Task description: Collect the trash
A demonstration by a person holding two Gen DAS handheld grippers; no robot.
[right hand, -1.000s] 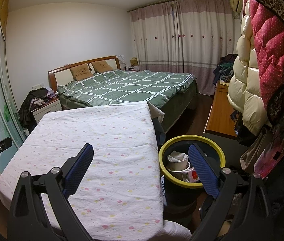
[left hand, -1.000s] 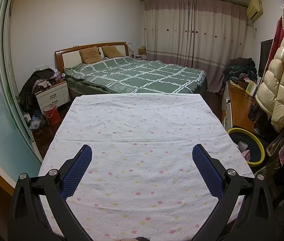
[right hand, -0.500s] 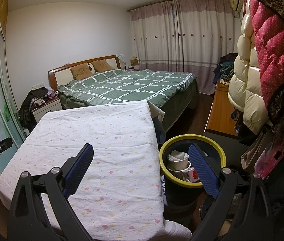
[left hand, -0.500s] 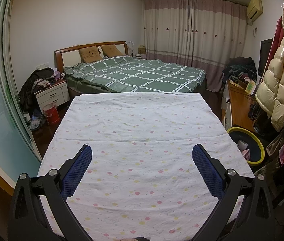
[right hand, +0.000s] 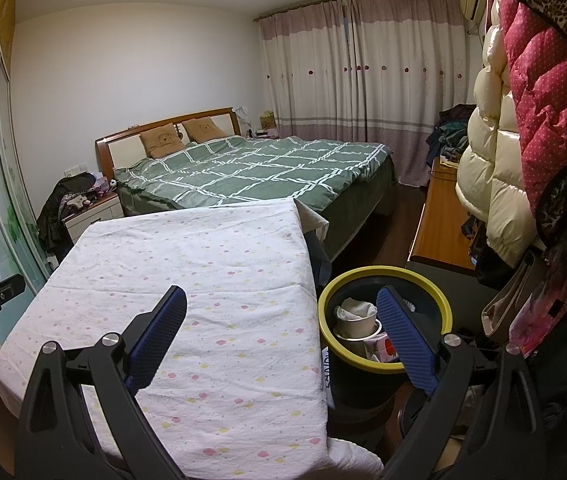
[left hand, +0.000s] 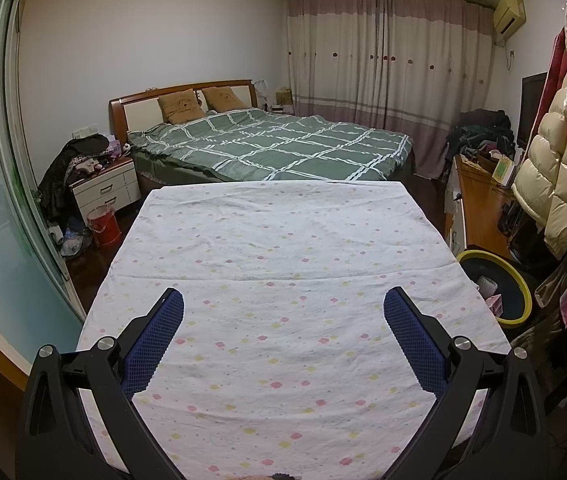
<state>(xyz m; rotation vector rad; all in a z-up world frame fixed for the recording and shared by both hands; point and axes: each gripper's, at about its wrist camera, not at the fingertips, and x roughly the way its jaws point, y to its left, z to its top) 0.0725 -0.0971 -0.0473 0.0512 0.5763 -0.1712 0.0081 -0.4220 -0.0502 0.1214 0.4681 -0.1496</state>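
A black bin with a yellow rim (right hand: 383, 366) stands on the floor at the right of the table covered by a white flowered cloth (right hand: 203, 280). Inside it lie a paper cup (right hand: 357, 322) stuffed with crumpled tissue and a small red and white package (right hand: 383, 346). The same bin (left hand: 517, 280) shows at the right edge of the left wrist view. My right gripper (right hand: 281, 302) hangs open over the table's right edge, its right finger above the bin. My left gripper (left hand: 283, 304) is open above the cloth (left hand: 283, 264), holding nothing. No loose trash shows on the cloth.
A bed with a green checked cover (left hand: 275, 148) lies beyond the table. Puffy coats (right hand: 523, 120) hang close at the right. A wooden bench (right hand: 439, 216) stands by them. A nightstand (left hand: 105, 190) and red bucket (left hand: 103, 226) sit at the far left beside a sliding glass door.
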